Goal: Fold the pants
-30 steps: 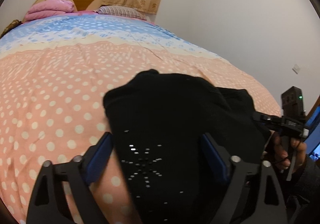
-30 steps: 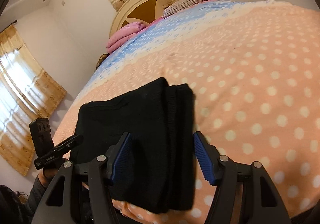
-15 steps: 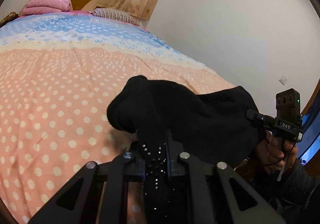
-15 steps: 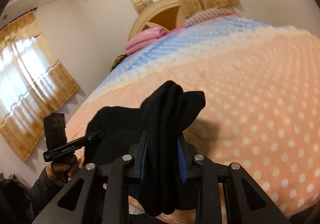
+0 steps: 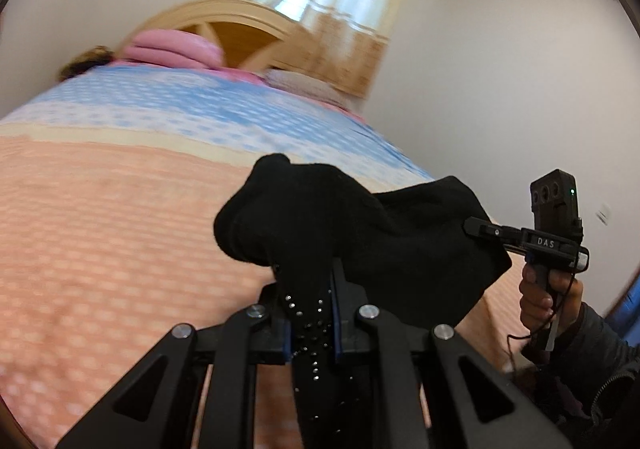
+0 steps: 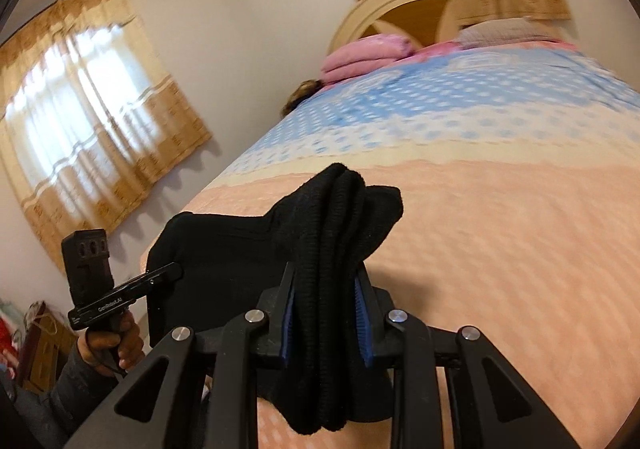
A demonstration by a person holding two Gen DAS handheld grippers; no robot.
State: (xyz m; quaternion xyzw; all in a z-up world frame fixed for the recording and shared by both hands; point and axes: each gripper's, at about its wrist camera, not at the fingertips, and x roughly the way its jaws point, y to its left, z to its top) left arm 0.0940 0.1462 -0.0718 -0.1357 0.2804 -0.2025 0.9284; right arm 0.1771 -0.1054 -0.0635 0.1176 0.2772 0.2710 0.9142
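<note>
Pants point(image 5: 360, 233) hung bunched between my two grippers, lifted off the bed point(image 5: 100, 229) near its foot end. Left gripper point(image 5: 310, 313) was clamped nearly closed on one end of the black fabric; small shiny studs showed on the cloth pinched between its blue pads point(image 5: 335, 319). Right gripper point(image 6: 325, 313) was closed down too, on a thick stack of ribbed layers that kept its pads point(image 6: 362, 313) apart by the fabric's bulk. From the left view I saw the right gripper point(image 5: 520, 237) off to the side of the bed, held by the right hand point(image 5: 544, 301), its tip touching the pants' far edge. From the right view the left gripper point(image 6: 132, 285) sat likewise at the other edge, left hand point(image 6: 112, 345) below it. Fabric sagged between both grips above the bed's orange dotted part. Pink blanket point(image 6: 364, 57) lay at the bed's head against the headboard point(image 6: 400, 5). Curtains point(image 6: 88, 105) hung beside the bed. Background was blurred.
</note>
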